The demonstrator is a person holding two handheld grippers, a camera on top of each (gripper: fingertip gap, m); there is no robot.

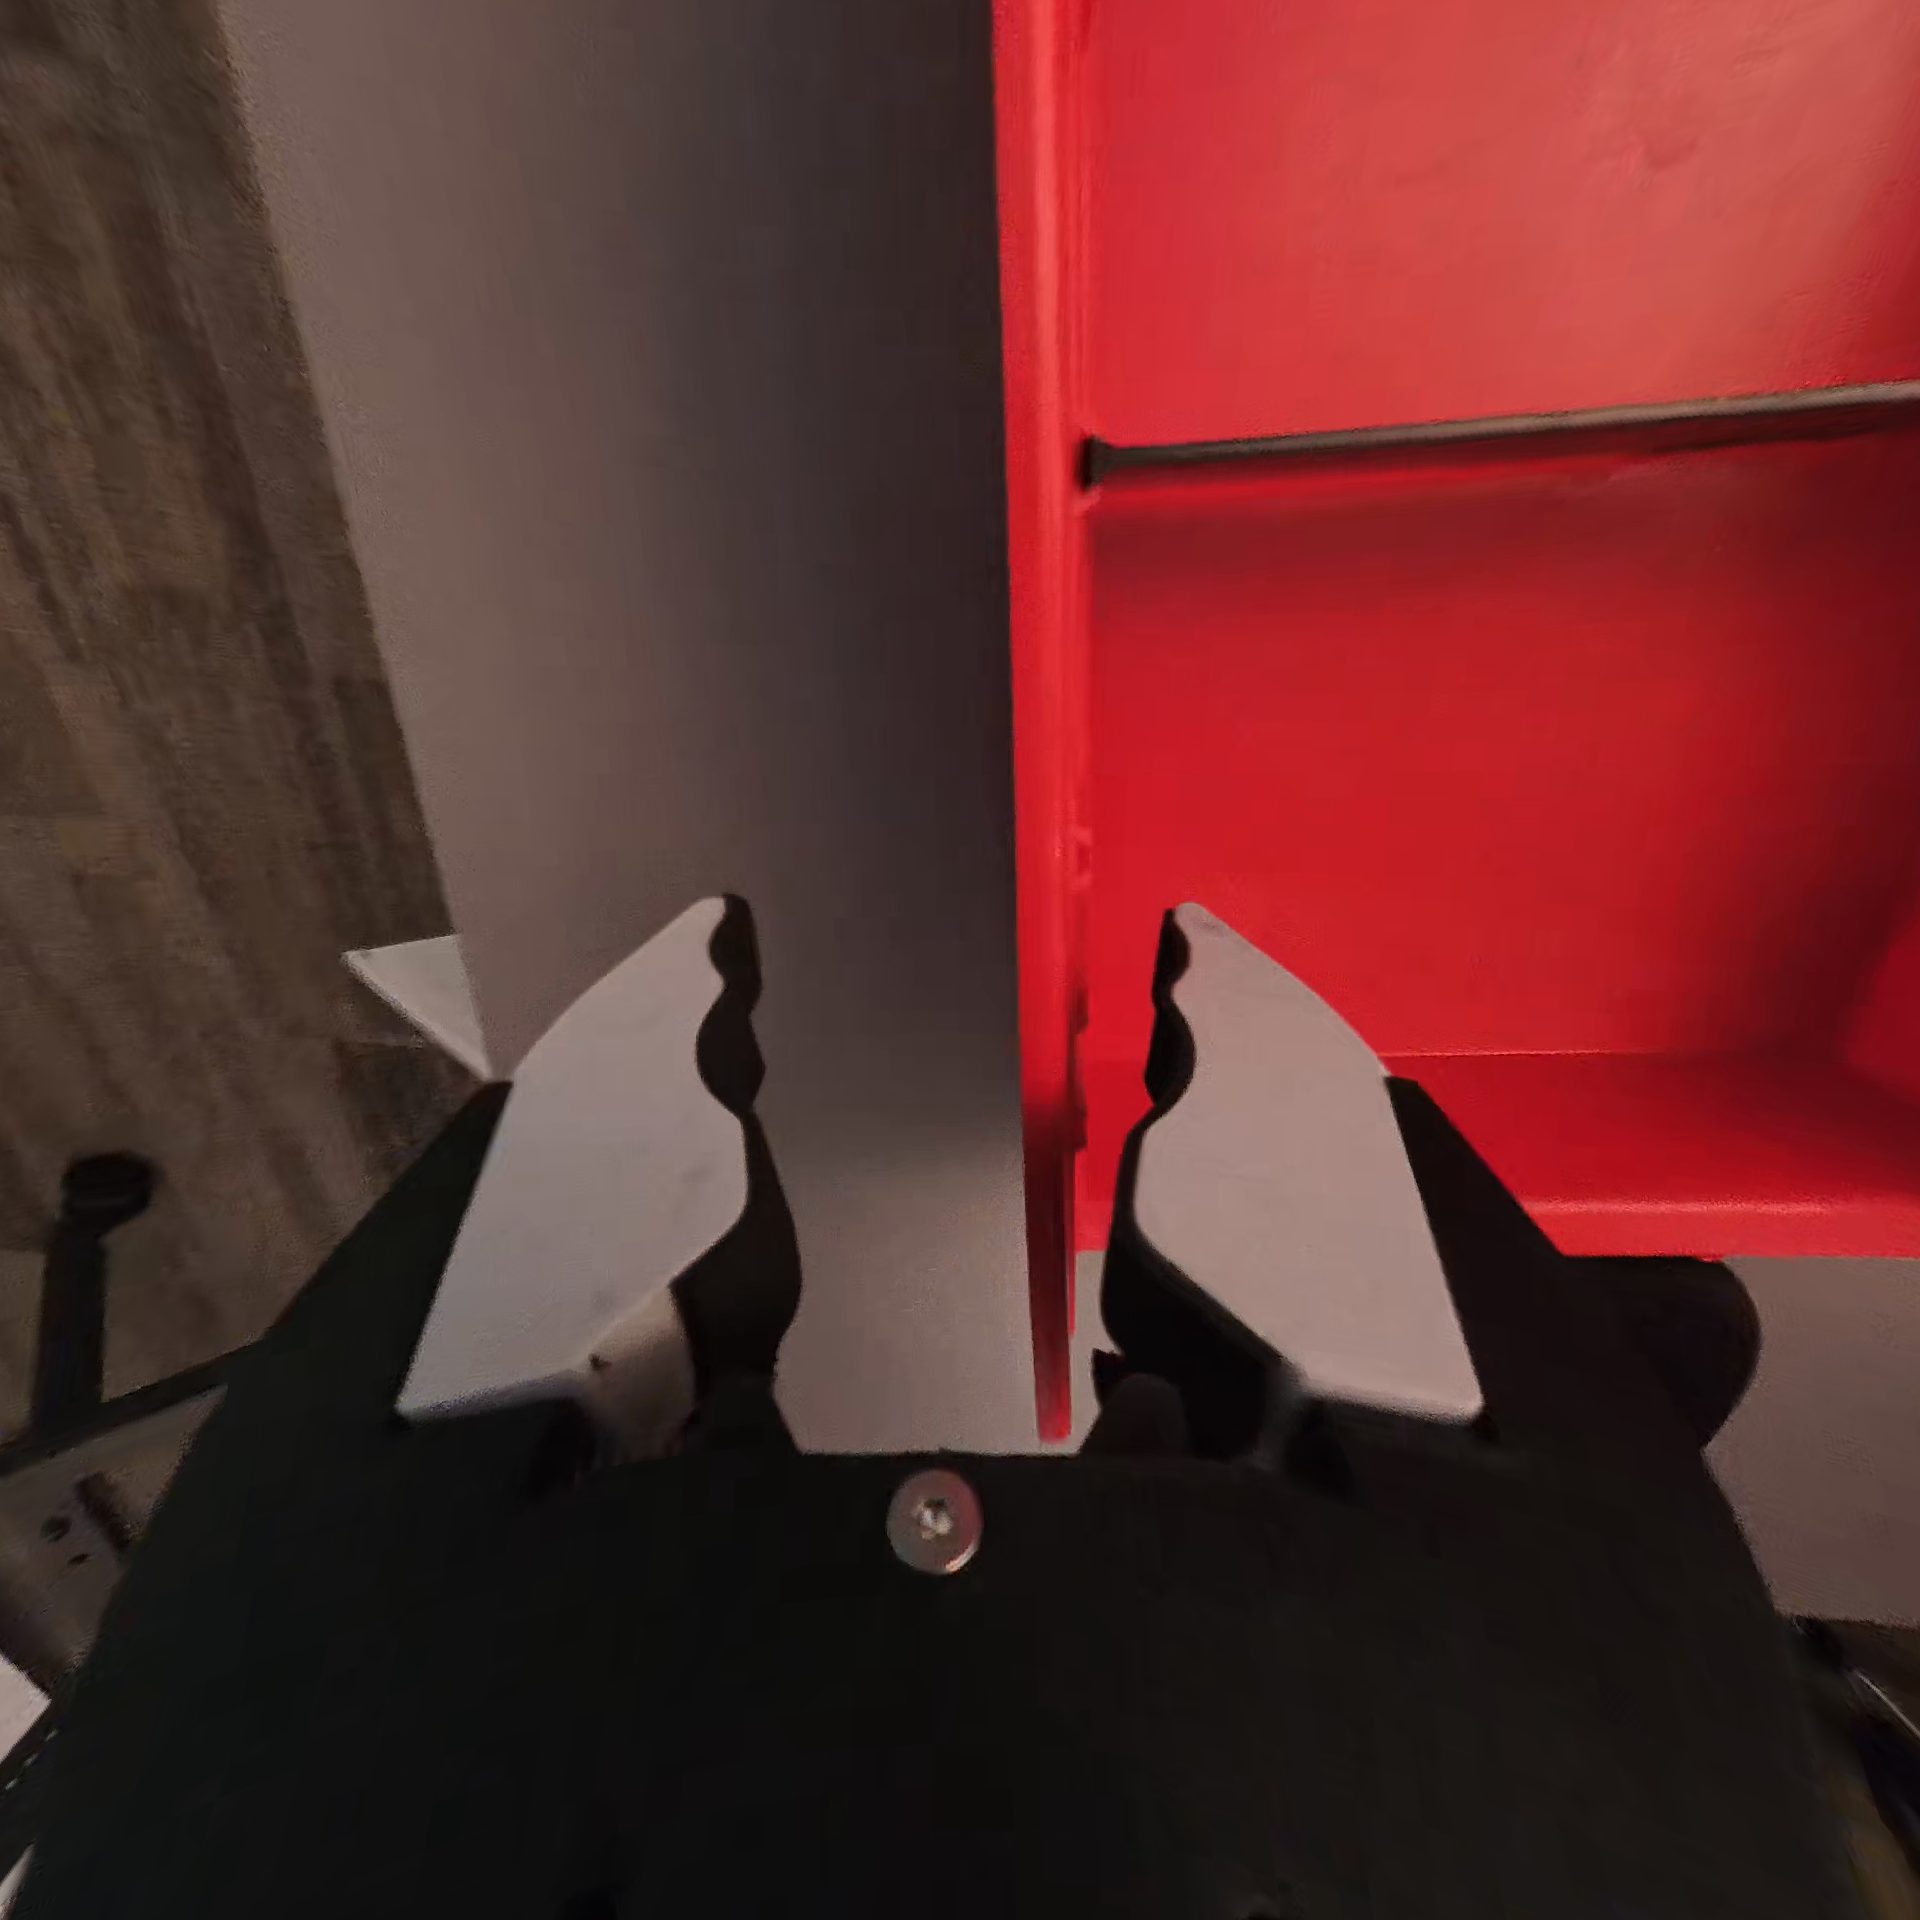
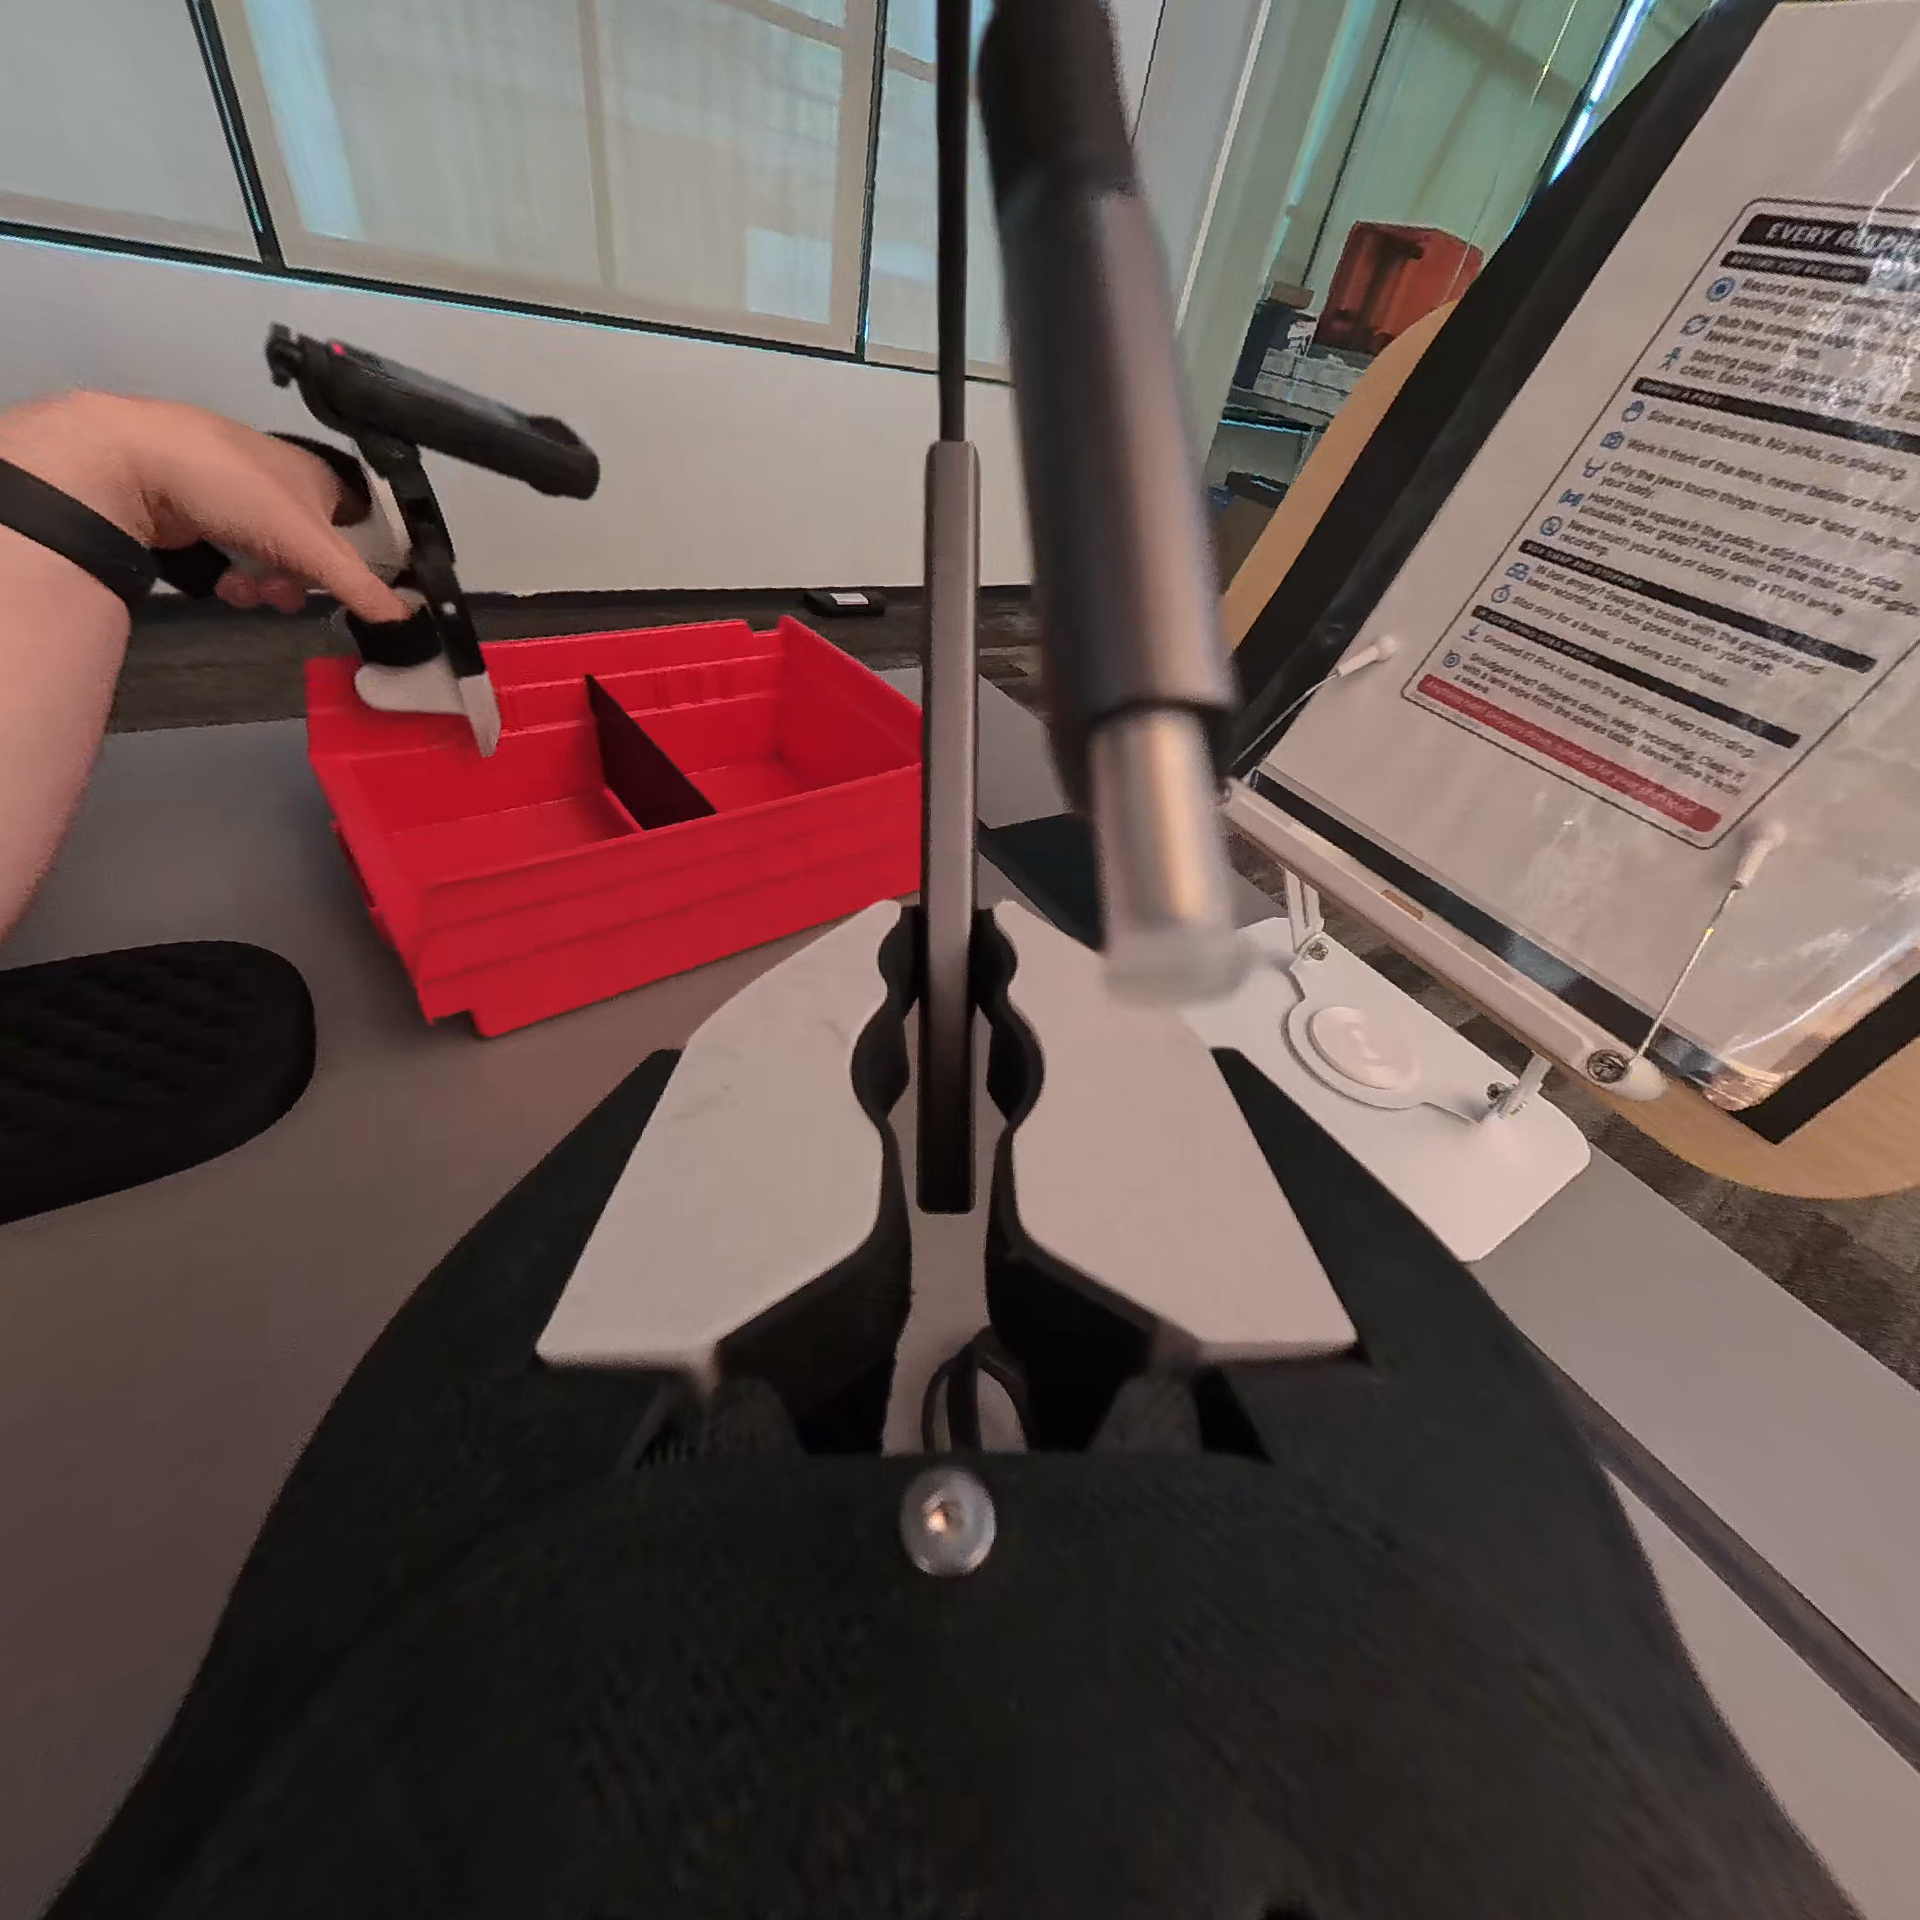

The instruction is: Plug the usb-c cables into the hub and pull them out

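- Glass partitions and a pale wall are framing the grey table point(image 2: 208, 1299) you are working at, with a laminated instruction sheet point(image 2: 1621, 540) leaning on a white stand at its right side.
- You are hovering the left gripper point(image 1: 954, 920) over the near wall of the red divided bin point(image 2: 644, 862); its jaws are standing apart with nothing between them, and no cable is showing in the compartments visible here.
- You are pinching the slim grey hub point(image 2: 951, 831) edge-on in the right gripper point(image 2: 948, 914), with its black lead point(image 2: 951, 208) running upward out of view.
- A thicker grey cylinder point(image 2: 1112, 520) with a silvery tip is hanging just right of the hub; you cannot tell what it is.
- Risk: so thin a hub is likely to be twisting in your pads once a plug presses on it, and the dangling lead could be tugging it askew.
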